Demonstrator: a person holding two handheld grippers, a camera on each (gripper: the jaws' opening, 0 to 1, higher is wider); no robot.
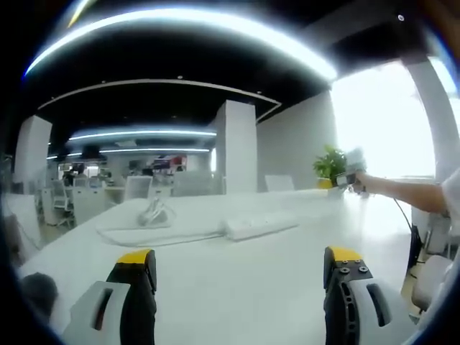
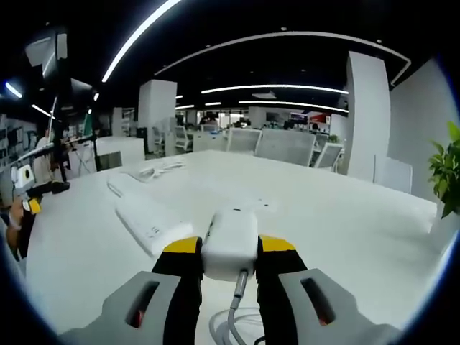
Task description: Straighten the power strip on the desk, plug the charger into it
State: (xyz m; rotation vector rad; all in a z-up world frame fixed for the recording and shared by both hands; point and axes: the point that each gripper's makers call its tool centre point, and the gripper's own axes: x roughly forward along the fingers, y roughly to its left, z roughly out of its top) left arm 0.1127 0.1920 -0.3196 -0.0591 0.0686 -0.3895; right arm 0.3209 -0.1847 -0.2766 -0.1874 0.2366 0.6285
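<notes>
A white power strip lies on the white desk, ahead of my left gripper, which is open with nothing between its jaws. The strip's cord runs left to a loose coil. In the right gripper view the power strip lies slanted, ahead and to the left. My right gripper is shut on a white charger, whose cable hangs down between the jaws. A person's arm holds the right gripper up at the far right. The left gripper appears at the left edge.
A potted plant stands at the desk's far right corner, and the plant is also at the right edge of the right gripper view. Office chairs line the far side of the desk. A white pillar rises behind.
</notes>
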